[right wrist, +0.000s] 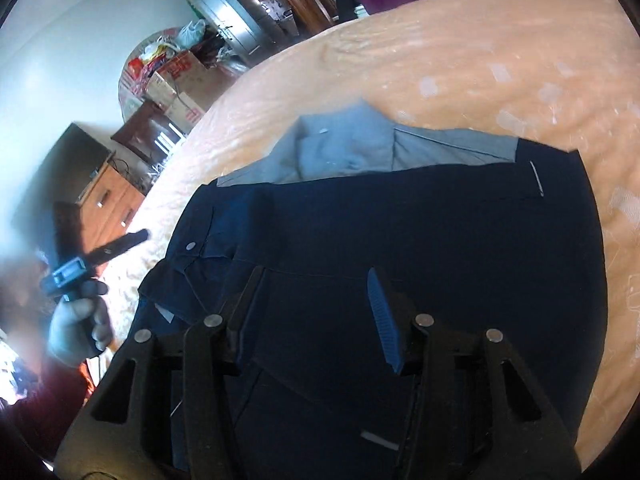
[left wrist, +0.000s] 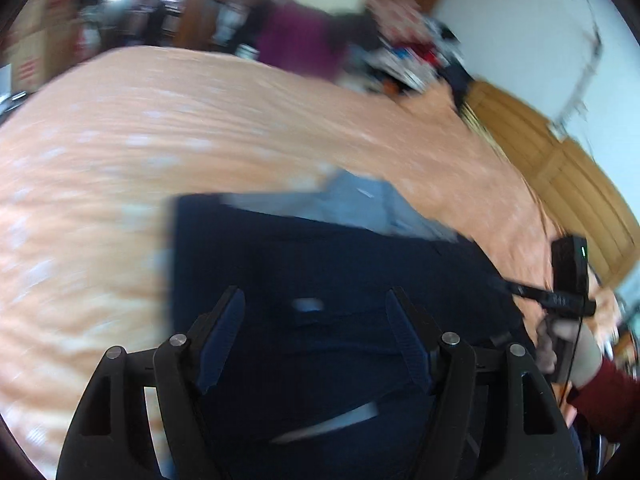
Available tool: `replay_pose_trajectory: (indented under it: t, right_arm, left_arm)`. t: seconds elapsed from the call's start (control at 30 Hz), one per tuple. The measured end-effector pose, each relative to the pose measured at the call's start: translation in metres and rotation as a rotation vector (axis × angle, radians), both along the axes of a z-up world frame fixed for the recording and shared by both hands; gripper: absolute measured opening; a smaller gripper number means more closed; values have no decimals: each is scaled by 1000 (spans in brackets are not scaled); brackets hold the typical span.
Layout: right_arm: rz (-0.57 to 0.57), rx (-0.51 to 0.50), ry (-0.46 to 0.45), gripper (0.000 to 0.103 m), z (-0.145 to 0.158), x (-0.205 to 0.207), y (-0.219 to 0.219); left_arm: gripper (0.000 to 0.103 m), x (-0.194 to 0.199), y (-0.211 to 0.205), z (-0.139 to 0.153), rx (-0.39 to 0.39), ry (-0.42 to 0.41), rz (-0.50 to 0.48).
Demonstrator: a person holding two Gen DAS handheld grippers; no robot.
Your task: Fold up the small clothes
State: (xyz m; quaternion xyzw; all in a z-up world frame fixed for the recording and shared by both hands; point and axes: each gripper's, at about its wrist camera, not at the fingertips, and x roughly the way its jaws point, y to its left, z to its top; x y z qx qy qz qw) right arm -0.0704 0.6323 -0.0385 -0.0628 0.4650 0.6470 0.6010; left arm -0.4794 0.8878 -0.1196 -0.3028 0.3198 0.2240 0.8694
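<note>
While the left wrist view smears with blur, the left gripper (left wrist: 314, 308) hangs with jaws spread and empty over the navy garment (left wrist: 320, 264), which lies flat on the peach bedspread (left wrist: 120, 152) just ahead of its fingertips; pale grey lining (left wrist: 352, 200) peeks out beyond. Over to the right wrist view: the right gripper (right wrist: 316, 292) is likewise spread wide, holding nothing, poised above the same dark smooth-woven cloth, probably lining up a fold. A small metal snap (right wrist: 191, 245) sits off its left finger.

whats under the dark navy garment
A light blue garment pokes out from under the dark navy garment's far edge, both lying on the peach bedspread. How far it extends underneath is hidden.
</note>
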Motion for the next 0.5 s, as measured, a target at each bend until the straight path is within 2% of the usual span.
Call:
replay_pose_trajectory:
  t: [0.07, 0.13, 0.2, 0.27, 0.33, 0.4, 0.47, 0.5]
  right_arm:
    - [-23, -28, -3, 50, -10, 13, -7]
    - [-53, -76, 7, 49, -24, 30, -21]
    - [-57, -106, 23, 49, -37, 47, -42]
    - [-47, -111, 26, 49, -42, 61, -65]
    - [-26, -101, 46, 49, -41, 71, -86]
    - [-26, -121, -5, 49, -41, 76, -102]
    - [-103, -182, -82, 50, -39, 85, -123]
    - [-141, -177, -79, 51, -31, 86, -139]
  left_arm:
    - [74, 37, 3, -18, -62, 11, -56]
    - [72, 54, 13, -43, -114, 89, -39]
    - [68, 55, 21, -66, -159, 134, -21]
    - [67, 44, 21, -70, -167, 109, -36]
    - [67, 27, 18, -67, -151, 125, -43]
    - [67, 6, 19, -65, -144, 144, -30]
    - [67, -22, 21, -63, -139, 175, 21]
    - [67, -41, 21, -61, -143, 177, 56]
